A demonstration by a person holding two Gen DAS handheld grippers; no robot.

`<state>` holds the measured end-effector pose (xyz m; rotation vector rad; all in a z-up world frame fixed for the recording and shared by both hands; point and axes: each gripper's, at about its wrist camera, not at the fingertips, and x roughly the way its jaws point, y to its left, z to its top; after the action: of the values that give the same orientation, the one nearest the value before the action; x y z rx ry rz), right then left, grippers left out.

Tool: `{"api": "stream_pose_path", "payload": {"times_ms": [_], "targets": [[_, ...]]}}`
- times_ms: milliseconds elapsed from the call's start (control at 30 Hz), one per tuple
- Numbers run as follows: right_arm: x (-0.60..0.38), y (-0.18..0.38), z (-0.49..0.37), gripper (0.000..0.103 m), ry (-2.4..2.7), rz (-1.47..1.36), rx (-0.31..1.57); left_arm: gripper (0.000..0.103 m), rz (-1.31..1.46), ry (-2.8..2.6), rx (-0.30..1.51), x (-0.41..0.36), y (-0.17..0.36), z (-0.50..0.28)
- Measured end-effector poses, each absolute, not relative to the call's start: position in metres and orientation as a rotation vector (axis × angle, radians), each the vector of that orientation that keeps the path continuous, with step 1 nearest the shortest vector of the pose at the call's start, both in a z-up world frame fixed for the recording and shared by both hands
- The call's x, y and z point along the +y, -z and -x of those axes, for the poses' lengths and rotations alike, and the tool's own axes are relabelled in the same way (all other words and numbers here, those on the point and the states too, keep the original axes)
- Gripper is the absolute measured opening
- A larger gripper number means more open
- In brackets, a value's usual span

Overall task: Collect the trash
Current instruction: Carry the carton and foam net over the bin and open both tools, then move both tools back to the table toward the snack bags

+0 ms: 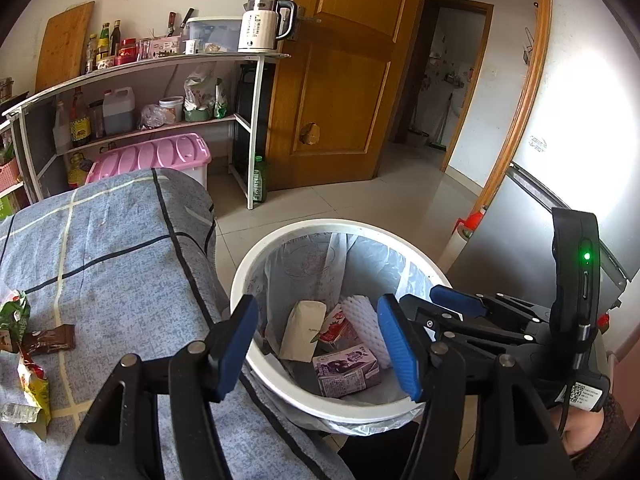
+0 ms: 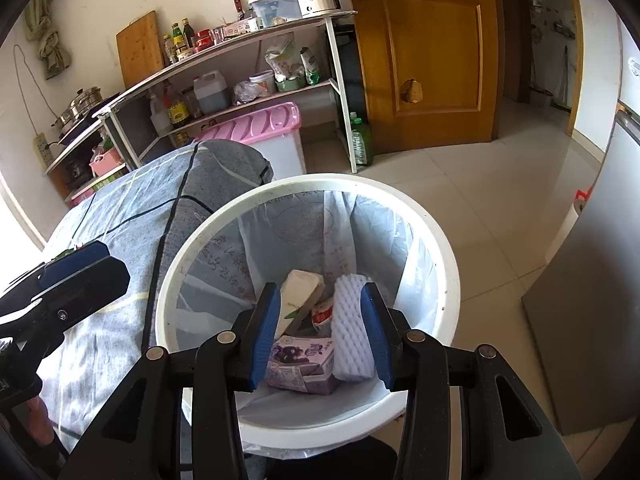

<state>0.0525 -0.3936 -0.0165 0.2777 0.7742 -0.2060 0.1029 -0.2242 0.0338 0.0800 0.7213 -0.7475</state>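
Trash goes into the bin (image 2: pixel 448 264) one piece at a time, and I judge I am between pieces: both my grippers hang over the white, bag-lined bin with nothing in them. My right gripper (image 2: pixel 320 334) has its jaws apart and empty, pointing straight down into the bin. My left gripper (image 1: pixel 318 348) is likewise spread wide and holds nothing, hanging over the bin's near rim beside the edge of the table.

Down in the bin lie a cream pouch (image 2: pixel 300 292), a purple carton (image 2: pixel 300 364), a white foam sleeve (image 2: pixel 352 328) and a small red-and-white packet (image 2: pixel 323 314). From my right camera the carton and foam sleeve show between my jaws, but well below them at the bottom of the bin, not within reach of the pads.

What is left to collect sits on the blue checked cloth (image 1: pixel 120 248) that covers the table: a brown wrapper (image 1: pixel 52 339), a green packet (image 1: pixel 14 314) and a yellow-and-red wrapper (image 1: pixel 34 386), all bunched at the cloth's left edge, well apart from both grippers.

The next move, as I read it, calls for swinging my left gripper away from the bin and over to that edge, lowering the open jaws around one wrapper. Such thin, crumpled film may slip or drag the cloth, so the pinch should take a raised fold.
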Motion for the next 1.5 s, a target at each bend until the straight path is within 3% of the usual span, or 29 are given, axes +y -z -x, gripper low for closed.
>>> {"api": "stream_pose_path", "payload": {"times_ms": [1000, 1167, 1500], "targets": [[-0.244, 0.005, -0.085, 0.043, -0.096, -0.234, 0.763, 0.067, 0.063, 0.366, 0.698, -0.027, -0.028, -0.096], [-0.215, 0.008, -0.094, 0.052, -0.157, -0.212, 0.773, 0.067, 0.097, 0.274, 0.719, 0.012, -0.020, -0.100], [-0.164, 0.021, -0.122, 0.053, -0.257, -0.196, 0.827, 0.067, 0.156, 0.196, 0.761, 0.073, -0.003, -0.104]]}}
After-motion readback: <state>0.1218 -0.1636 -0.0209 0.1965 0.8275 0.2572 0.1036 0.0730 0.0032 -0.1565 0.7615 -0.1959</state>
